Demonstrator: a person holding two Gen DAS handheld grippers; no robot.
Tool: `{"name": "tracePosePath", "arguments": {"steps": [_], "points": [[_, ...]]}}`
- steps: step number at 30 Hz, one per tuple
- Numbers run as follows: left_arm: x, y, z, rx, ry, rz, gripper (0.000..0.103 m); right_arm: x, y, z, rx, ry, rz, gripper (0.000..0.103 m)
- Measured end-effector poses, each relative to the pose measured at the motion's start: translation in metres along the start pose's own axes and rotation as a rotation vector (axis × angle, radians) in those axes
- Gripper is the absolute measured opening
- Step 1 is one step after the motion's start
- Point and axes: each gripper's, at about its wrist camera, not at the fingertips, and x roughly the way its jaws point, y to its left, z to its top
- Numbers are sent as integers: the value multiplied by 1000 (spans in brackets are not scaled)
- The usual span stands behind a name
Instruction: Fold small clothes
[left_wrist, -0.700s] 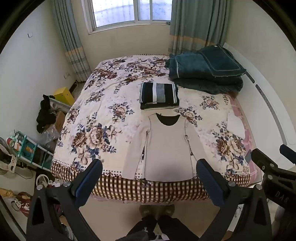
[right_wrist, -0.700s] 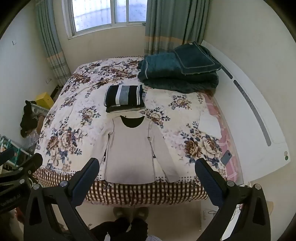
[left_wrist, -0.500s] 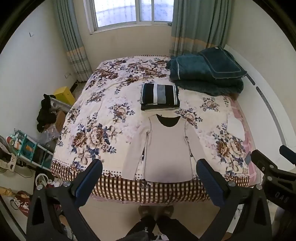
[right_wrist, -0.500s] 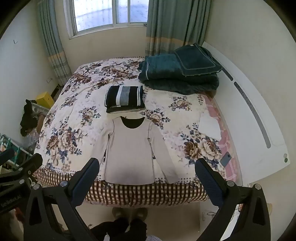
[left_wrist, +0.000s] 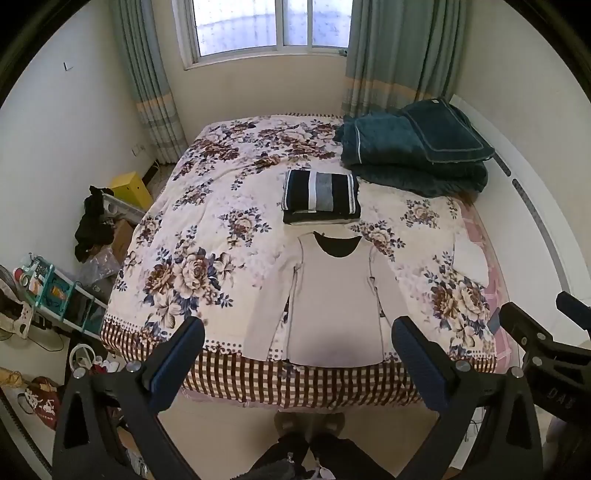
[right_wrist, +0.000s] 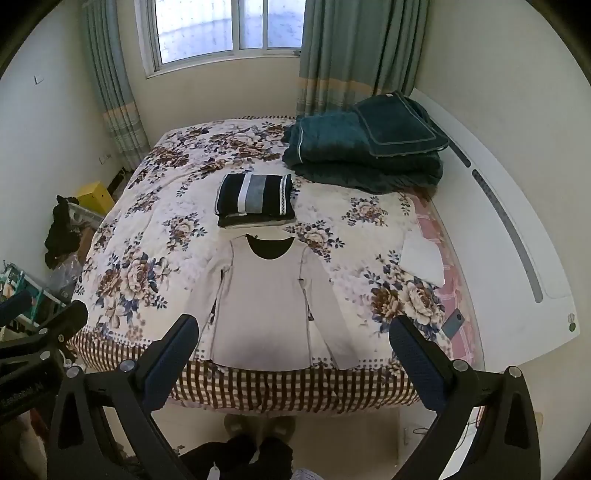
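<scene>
both grippers are held up off the near end of the bed (left_wrist: 221, 206), above the floor, touching nothing. the left gripper (left_wrist: 297, 341) has its fingers (left_wrist: 177, 360) spread wide and released, nothing between them, and the right gripper (right_wrist: 293, 339) is the same, fingers (right_wrist: 417, 363) wide apart and empty. in the left wrist view you can see part of the right gripper's frame poking in at the right edge.

the thing to fold is a pale beige long-sleeve top (left_wrist: 334, 299) lying flat, front up, at the near edge of the bed, roughly centred. its neckline with a dark lining points to the far side, the hem sits right at the near edge where the brown checked border starts, and both sleeves run down alongside the body, angled slightly outward. same top in the right wrist view (right_wrist: 264, 306).

just beyond the collar there's a folded stack of striped clothes (left_wrist: 320, 195), dark with grey and white bands. far right corner has a dark teal blanket pile (left_wrist: 413, 155). a small white folded cloth (right_wrist: 423, 260) lies near the right edge of the bed, and a phone (right_wrist: 453, 323) lies nearer on the pink sheet. the person's feet show at the bottom.
</scene>
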Motion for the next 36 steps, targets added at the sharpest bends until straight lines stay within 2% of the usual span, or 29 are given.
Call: {"name": "tracePosePath", "arguments": {"steps": [36], "points": [[2,-6,10,-4,-8,-9,103,0,0,2,-2,-9,1,103]]}}
